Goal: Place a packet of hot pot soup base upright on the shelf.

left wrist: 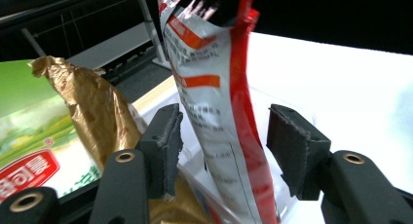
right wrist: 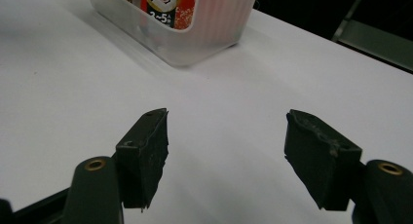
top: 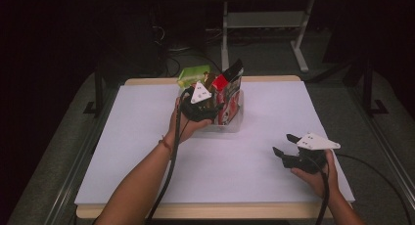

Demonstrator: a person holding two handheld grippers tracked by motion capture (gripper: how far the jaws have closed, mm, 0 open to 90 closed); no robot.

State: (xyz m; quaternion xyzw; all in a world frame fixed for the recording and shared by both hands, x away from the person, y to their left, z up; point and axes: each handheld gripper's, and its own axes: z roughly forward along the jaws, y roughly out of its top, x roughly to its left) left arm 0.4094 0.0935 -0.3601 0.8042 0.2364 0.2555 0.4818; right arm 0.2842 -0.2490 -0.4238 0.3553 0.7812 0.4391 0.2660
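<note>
High view first: we are seeing our left gripper (top: 215,106) hovering at the clear plastic bin (top: 234,121), which is sitting on the white desk (top: 147,137) toward twelve o'clock, near the far edge. Standing upright in that bin is a red and white snack packet (top: 230,88), with a gold foil bag (top: 209,80) at its nine o'clock and a green packet (top: 193,74) farther out the same way.

Looking along the left gripper (left wrist: 225,146), we are finding the red and white snack packet (left wrist: 219,112) between the jaws, yet the pads (left wrist: 168,136) are standing clear of it on both sides, so nothing is being pinched. The gold foil bag (left wrist: 92,107) and green packet (left wrist: 29,117) are lying at nine o'clock.

Our right gripper (top: 285,144) is resting at four o'clock on the desk, well apart from the bin. Its own view is showing the right gripper (right wrist: 226,151) spread wide over bare desk (right wrist: 219,102), with the bin (right wrist: 195,44) at twelve o'clock.
</note>
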